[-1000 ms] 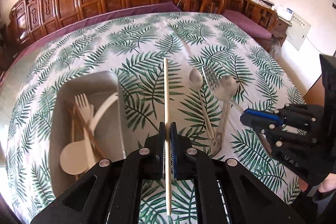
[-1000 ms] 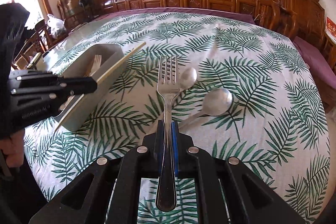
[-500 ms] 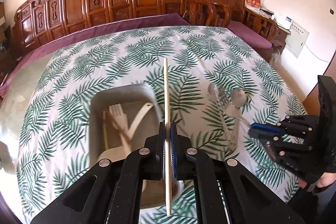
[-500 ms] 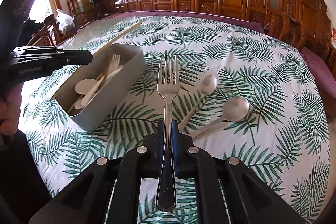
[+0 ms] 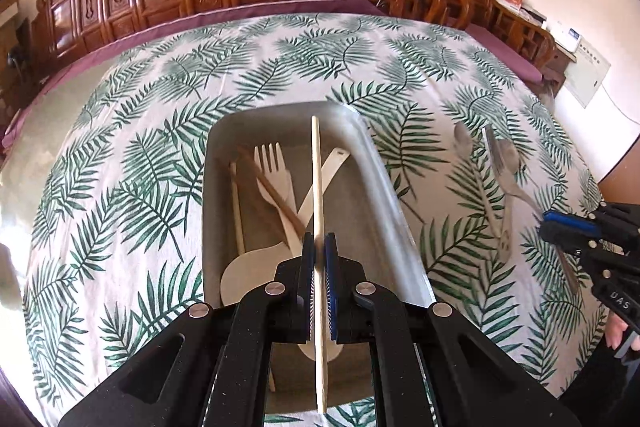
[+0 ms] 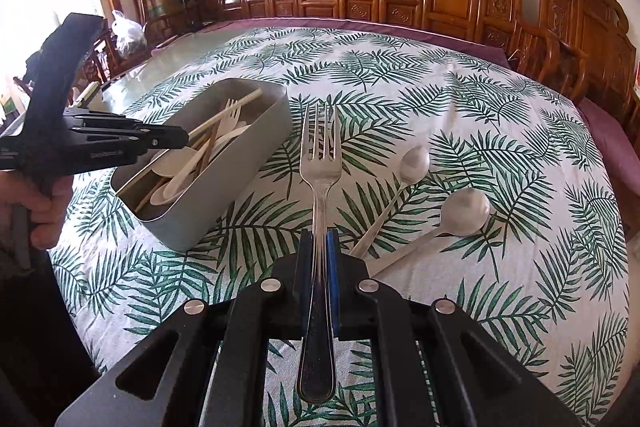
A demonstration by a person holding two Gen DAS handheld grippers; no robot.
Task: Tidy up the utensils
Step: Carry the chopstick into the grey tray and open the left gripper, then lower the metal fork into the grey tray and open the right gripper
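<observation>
Chopstick [image 5: 318,187] pinched in left tongs [image 5: 319,247] over tray [image 5: 384,187]; right tongs [image 6: 319,243] clamp fork [image 6: 320,163].

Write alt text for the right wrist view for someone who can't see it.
The right gripper clamps a metal fork, tines forward, above a leaf-print tablecloth. Left, the left gripper holds a chopstick over a grey bin of utensils; two metal spoons lie right.

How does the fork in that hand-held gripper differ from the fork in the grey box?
The metal fork is shiny steel; the pale fork looks matte cream. The metal fork is clamped in the right hand-held gripper, off the table; the pale fork lies loose in the grey box among other utensils. Both have four tines.
</observation>
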